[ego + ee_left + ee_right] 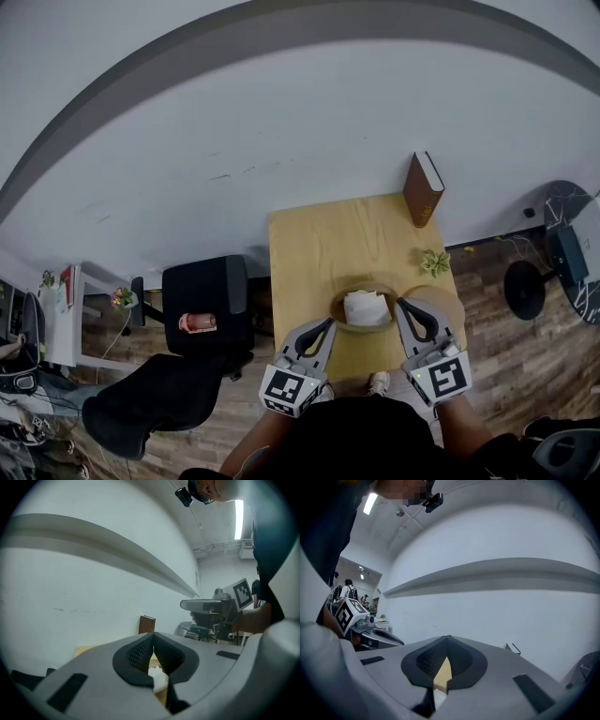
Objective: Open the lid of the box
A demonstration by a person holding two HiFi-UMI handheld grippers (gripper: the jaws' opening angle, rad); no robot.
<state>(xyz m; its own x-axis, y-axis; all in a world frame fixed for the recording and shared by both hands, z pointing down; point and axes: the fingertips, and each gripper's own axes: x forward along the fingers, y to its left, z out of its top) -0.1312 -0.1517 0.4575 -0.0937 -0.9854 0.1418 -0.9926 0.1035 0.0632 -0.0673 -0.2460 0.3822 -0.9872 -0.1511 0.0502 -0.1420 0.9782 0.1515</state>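
A round wooden box stands open near the front edge of the small wooden table, with white paper inside it. Its round lid lies flat on the table just right of the box. My left gripper is at the box's left rim, its jaws shut with the tips touching and nothing between them; the white paper shows below them. My right gripper sits between box and lid, jaws shut and tips together. Only tan wood shows behind them.
A brown book stands upright at the table's far right corner, against the white wall. A small green plant sits near the right edge. A black chair stands left of the table. A round black stand is on the floor to the right.
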